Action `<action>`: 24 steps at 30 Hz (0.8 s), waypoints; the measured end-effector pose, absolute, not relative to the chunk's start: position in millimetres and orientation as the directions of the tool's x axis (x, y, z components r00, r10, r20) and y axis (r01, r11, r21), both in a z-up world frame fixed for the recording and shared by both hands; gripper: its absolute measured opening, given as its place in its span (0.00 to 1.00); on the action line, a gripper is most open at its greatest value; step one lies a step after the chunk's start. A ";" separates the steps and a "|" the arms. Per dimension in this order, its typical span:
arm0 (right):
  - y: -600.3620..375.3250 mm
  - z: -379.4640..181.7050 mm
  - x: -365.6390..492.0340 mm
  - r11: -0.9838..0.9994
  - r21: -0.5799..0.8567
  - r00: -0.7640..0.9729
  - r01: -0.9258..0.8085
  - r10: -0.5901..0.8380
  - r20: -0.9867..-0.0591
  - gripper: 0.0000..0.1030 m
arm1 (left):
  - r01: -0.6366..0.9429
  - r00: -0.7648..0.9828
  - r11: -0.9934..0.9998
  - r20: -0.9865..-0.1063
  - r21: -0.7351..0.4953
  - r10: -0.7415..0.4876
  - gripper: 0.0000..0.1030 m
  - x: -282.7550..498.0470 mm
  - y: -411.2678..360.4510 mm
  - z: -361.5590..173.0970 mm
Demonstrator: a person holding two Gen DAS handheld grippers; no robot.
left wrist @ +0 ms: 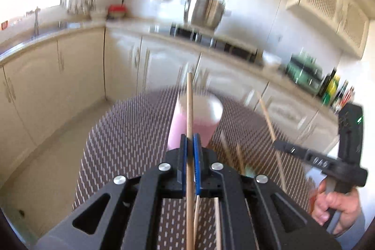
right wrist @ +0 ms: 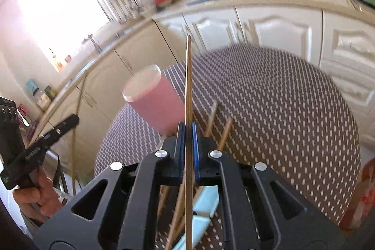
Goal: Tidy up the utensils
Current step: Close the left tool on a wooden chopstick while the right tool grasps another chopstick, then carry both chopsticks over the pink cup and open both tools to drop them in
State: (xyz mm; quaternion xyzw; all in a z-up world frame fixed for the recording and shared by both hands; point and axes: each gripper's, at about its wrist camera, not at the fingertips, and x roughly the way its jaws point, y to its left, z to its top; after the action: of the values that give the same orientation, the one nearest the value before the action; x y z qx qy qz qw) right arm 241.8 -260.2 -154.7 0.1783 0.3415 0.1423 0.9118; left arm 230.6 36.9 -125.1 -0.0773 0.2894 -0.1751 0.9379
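Note:
My left gripper [left wrist: 190, 139] is shut on a wooden chopstick [left wrist: 189, 104] that points forward over a pink cup [left wrist: 199, 118] on the round patterned table [left wrist: 121, 137]. My right gripper [right wrist: 186, 128] is shut on another wooden chopstick [right wrist: 188, 76], with the pink cup [right wrist: 152, 97] just left of it. Several loose chopsticks [right wrist: 222, 132] lie on the table past the right gripper, and more [left wrist: 225, 144] lie right of the left gripper. The right gripper shows at the right of the left wrist view [left wrist: 276, 144], holding its chopstick [left wrist: 269, 123].
Pale blue flat pieces [right wrist: 206, 200] lie on the table under the right gripper. Cream kitchen cabinets [left wrist: 70, 76] and a counter with a stove [left wrist: 211, 39], bottles [left wrist: 332, 86] and a green appliance [left wrist: 304, 72] ring the table. An orange item [right wrist: 363, 193] sits at the table's right edge.

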 end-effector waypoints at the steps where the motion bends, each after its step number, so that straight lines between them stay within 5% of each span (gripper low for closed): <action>1: -258.2 -148.5 241.5 0.893 0.425 0.734 -0.146 0.386 -0.559 0.06 | 0.290 0.787 0.926 -0.491 -0.241 -0.374 0.05 233.2 34.0 -116.5; 13: -211.2 -62.8 305.1 0.885 0.392 0.883 -0.250 0.375 -0.283 0.06 | 0.346 0.903 0.911 -0.185 -0.225 -0.388 0.05 310.1 1.4 -49.1; 24: -195.0 -67.7 351.9 0.889 0.399 0.919 -0.227 0.330 -0.214 0.06 | 0.301 0.929 0.913 -0.130 -0.277 -0.346 0.05 364.2 -15.2 -74.9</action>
State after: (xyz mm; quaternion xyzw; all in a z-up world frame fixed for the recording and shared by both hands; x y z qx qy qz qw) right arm 351.9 -195.0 -67.7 0.1864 0.1392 0.1448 0.9617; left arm 364.2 -15.2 -74.9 -0.1273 0.0883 -0.1659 0.9739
